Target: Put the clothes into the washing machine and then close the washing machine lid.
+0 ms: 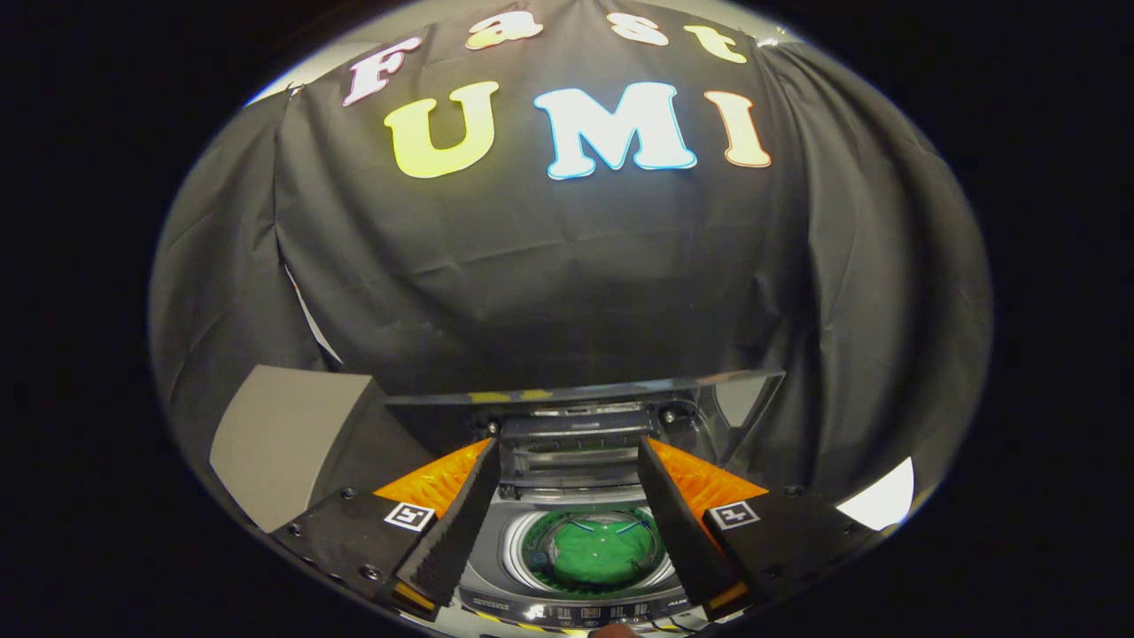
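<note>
Top-loading washer (567, 532) seen from above and in front, with its round drum (592, 549) exposed. Inside the drum lies a green garment (601, 551), crumpled, with thin pale-blue lines across its upper part; it fills most of the drum floor. The drum's rim is a pale, glossy ring set in a grey top deck. The lid (620, 399) stands raised behind the opening, a dark, reflective, transparent-looking panel, folded at a hinge line. A control strip (576, 611) with small lit marks runs along the washer's near edge.

The gripper (567, 461) hangs above the washer with its fingers wide apart, holding nothing and touching nothing; the drum and garment show in the gap between them. Each finger (452, 523) is a wedge with a finely ribbed inner face. A grey box-like block (283, 434) stands beside the washer, near the draped cloth wall (567, 292).
</note>
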`<state>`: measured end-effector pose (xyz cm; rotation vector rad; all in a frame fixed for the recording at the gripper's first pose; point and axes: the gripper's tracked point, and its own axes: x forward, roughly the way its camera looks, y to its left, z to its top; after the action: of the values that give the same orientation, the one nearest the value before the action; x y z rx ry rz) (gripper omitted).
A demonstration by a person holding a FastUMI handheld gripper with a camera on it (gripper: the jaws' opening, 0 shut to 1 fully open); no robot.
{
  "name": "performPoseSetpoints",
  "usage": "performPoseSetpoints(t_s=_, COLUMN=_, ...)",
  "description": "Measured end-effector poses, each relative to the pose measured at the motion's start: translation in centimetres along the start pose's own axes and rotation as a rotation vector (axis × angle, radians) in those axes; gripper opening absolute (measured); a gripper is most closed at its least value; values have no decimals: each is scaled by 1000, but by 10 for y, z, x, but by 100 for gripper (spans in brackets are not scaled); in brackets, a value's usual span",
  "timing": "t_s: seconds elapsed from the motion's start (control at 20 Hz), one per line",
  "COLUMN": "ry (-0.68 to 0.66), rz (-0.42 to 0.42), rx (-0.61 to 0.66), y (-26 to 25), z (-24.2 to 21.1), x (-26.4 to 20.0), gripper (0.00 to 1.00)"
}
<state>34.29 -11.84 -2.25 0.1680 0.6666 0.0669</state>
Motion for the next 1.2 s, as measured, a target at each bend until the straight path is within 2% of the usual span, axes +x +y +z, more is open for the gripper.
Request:
performPoseSetpoints(t_s=0.2, ry=-18, rz=6, rx=15, y=-3, z=20, x=7, gripper=96)
performPoseSetpoints(t_s=0.6, ry=-16, rz=9, rx=-75, y=-2, z=55, x=53, gripper=96)
performPoseSetpoints(t_s=0.9, ry=40, rz=-2, rx=-106, y=-4, z=49, x=95, gripper=97)
performPoseSetpoints(t_s=1.2, ry=86, rz=-9, rx=-143, y=-6, z=34, x=117, gripper=97)
